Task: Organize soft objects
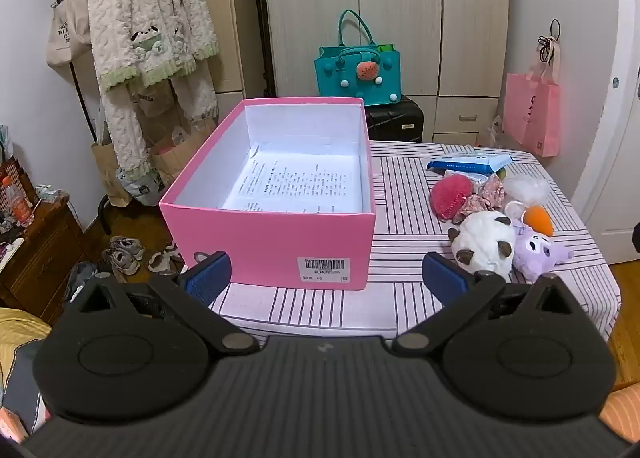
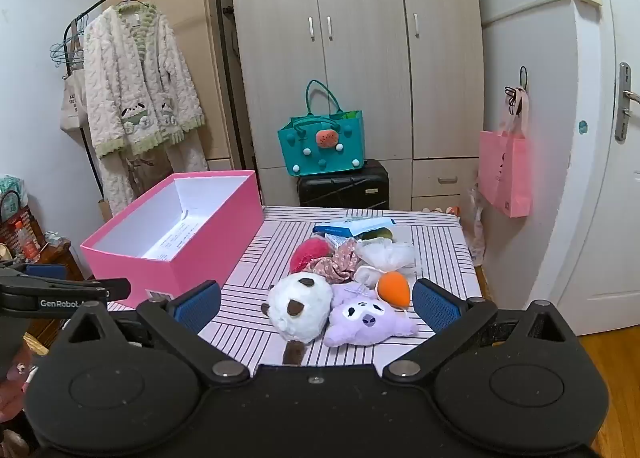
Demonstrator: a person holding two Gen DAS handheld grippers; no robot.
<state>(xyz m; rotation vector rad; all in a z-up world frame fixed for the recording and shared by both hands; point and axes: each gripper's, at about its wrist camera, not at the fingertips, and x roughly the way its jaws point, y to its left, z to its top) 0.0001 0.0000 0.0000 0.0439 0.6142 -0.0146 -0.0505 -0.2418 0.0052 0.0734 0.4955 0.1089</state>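
Note:
An open pink box (image 1: 272, 242) (image 2: 132, 258), holding only a printed sheet, stands on the left of the striped table (image 1: 400, 193) (image 2: 256, 258). A heap of soft things lies to its right: a white panda plush (image 1: 484, 242) (image 2: 300, 308), a purple plush (image 1: 538, 252) (image 2: 366, 320), an orange piece (image 1: 538, 219) (image 2: 394, 288), a red puff (image 1: 450, 193) (image 2: 310, 254), a floral scrunchie (image 2: 340, 264) and white mesh (image 2: 390, 254). My left gripper (image 1: 326, 278) is open before the box's near wall. My right gripper (image 2: 318, 304) is open, its fingers flanking the plushes from the near side, nothing held.
A blue packet (image 1: 470, 161) (image 2: 354, 225) lies at the table's far side. Behind stand a black suitcase (image 2: 344, 185) with a teal bag (image 2: 324, 137), a wardrobe (image 2: 360, 37), a pink bag (image 2: 506, 173) on the wall, and a clothes rack (image 1: 140, 17) at left. Shoes (image 1: 124, 252) lie on the floor.

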